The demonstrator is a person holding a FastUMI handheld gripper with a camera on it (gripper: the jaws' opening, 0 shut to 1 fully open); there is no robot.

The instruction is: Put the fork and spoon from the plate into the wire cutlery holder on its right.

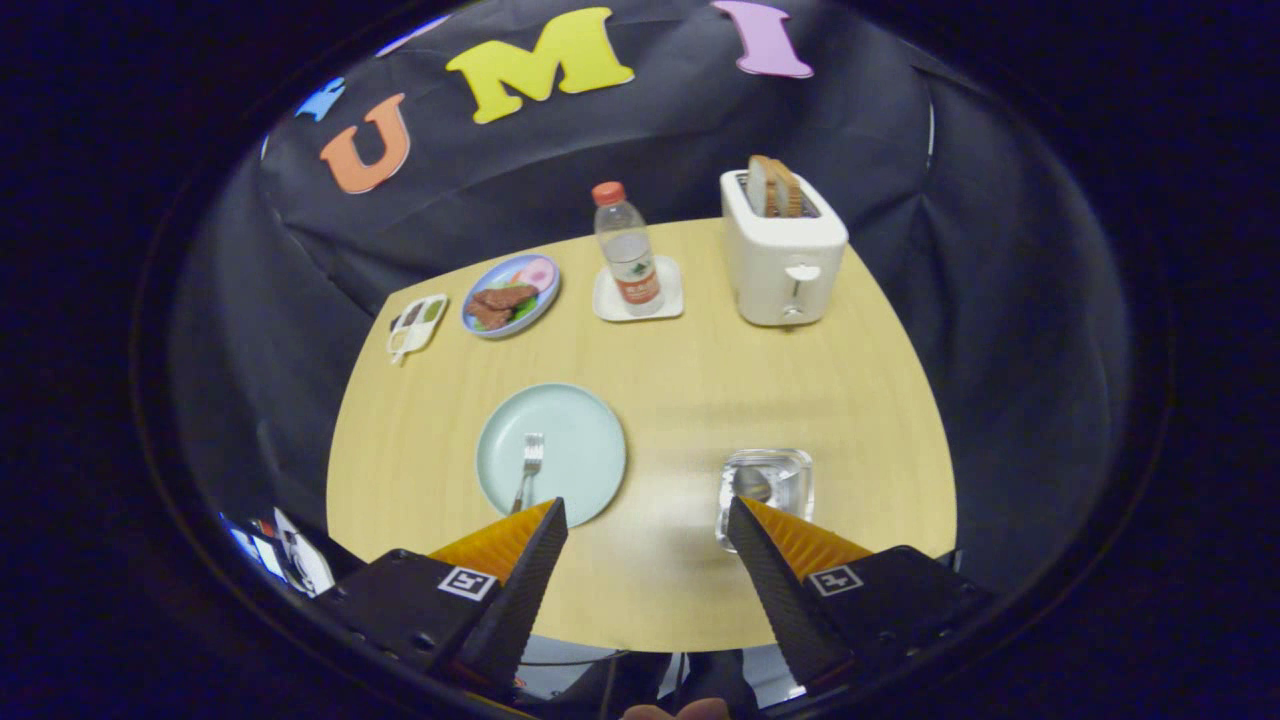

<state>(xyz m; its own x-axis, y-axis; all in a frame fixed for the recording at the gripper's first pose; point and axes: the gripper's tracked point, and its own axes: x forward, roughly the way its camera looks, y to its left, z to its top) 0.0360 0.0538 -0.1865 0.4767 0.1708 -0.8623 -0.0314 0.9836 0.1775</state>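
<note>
A pale green plate (pixel 575 430) lies on the wooden table, just ahead of my left finger. A metal fork (pixel 529 468) rests on it, tines pointing away from me, handle running toward the left fingertip. To the plate's right stands the wire cutlery holder (pixel 767 488), seen from above, right at my right fingertip; a spoon bowl (pixel 752 485) shows inside it. My gripper (pixel 648 512) hovers high above the table's near part, open wide, with nothing between its fingers.
At the table's far side stand a white toaster (pixel 783 250) with bread slices, a water bottle (pixel 627 250) on a white coaster, a blue plate of food (pixel 510 295) and a small divided white dish (pixel 417 325). The table's near edge runs just below my fingertips.
</note>
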